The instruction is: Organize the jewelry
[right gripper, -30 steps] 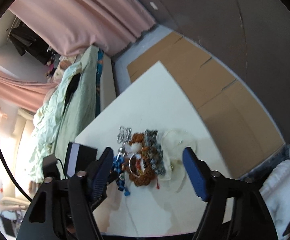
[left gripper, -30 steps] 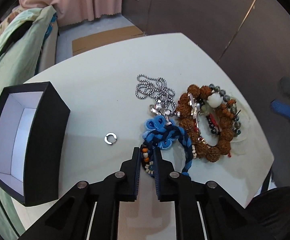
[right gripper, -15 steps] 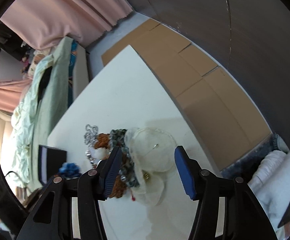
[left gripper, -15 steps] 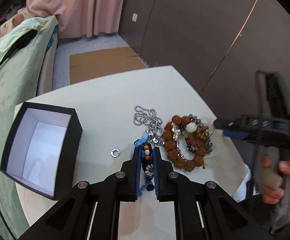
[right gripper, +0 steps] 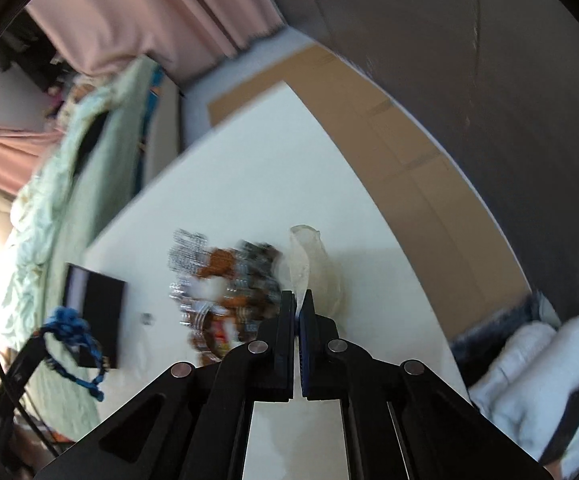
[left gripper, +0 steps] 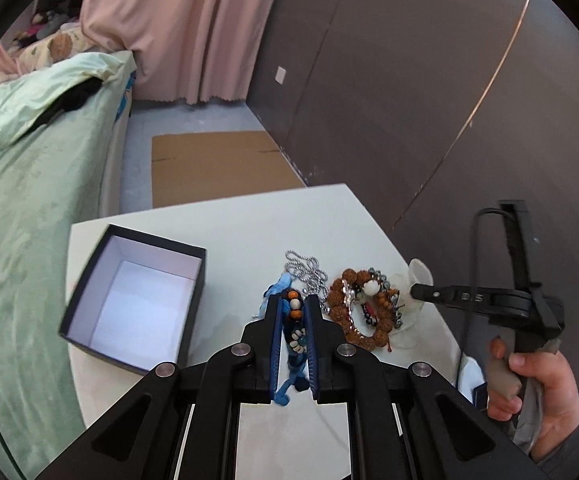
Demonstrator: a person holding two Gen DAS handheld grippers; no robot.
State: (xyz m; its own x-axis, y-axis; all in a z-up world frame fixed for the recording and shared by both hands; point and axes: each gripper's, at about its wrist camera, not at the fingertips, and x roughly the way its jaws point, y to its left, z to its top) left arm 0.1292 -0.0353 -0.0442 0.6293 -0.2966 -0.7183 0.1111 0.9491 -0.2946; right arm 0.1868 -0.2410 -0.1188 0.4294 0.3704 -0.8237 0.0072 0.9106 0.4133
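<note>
Jewelry: one blue braided bracelet [left gripper: 292, 330], partly hidden, is pinched between the left gripper [left gripper: 292, 312] pads above the white table [left gripper: 241, 240]. Right gripper [right gripper: 298, 304] is clamped on a sheer pouch [right gripper: 309, 256]. Its arm reads "0.5". Beyond: one brown bead bracelet [left gripper: 359, 312], one ball chain [left gripper: 307, 270], one open black box [left gripper: 137, 296].

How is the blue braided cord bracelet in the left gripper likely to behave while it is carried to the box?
Probably floppy: in the right wrist view the blue braided bracelet droops in loose loops below the left gripper. Likely light, since a narrow pinch holds it. Its dangling tail may swing or snag the rim of the open box.
</note>
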